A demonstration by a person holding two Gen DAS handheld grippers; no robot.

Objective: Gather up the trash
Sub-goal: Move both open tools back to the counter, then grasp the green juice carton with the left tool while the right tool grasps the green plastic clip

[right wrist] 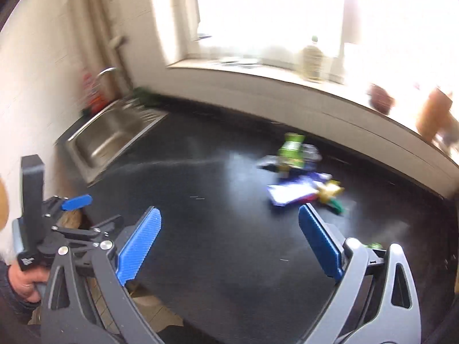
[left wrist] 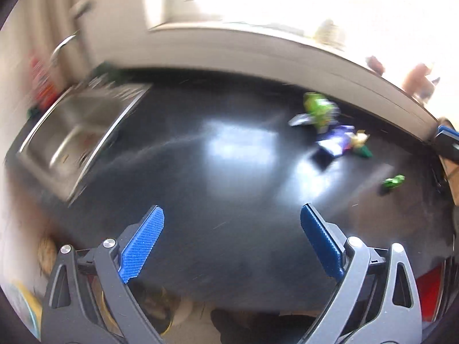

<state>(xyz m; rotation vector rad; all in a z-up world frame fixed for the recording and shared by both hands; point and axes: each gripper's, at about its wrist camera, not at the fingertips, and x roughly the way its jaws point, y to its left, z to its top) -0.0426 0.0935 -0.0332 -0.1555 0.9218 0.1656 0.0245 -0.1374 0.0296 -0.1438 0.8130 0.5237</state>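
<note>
A pile of trash lies on the black counter near the far right: a green wrapper [left wrist: 318,109], a purple and white packet [left wrist: 335,140] and a small yellow and green scrap [left wrist: 362,144]. A small green crumpled piece [left wrist: 393,183] lies apart, nearer the right edge. The pile also shows in the right wrist view, with the green wrapper [right wrist: 292,150] and the purple packet [right wrist: 292,192]. My left gripper [left wrist: 232,243] is open and empty over the counter's near part. My right gripper [right wrist: 229,243] is open and empty, short of the pile. Both views are blurred.
A steel sink [left wrist: 77,132] with a tap [left wrist: 61,47] sits at the counter's left end; it also shows in the right wrist view [right wrist: 112,137]. A window sill [right wrist: 258,68] with a bottle [right wrist: 312,60] and jars runs behind. A cardboard box [left wrist: 450,172] stands at the right edge.
</note>
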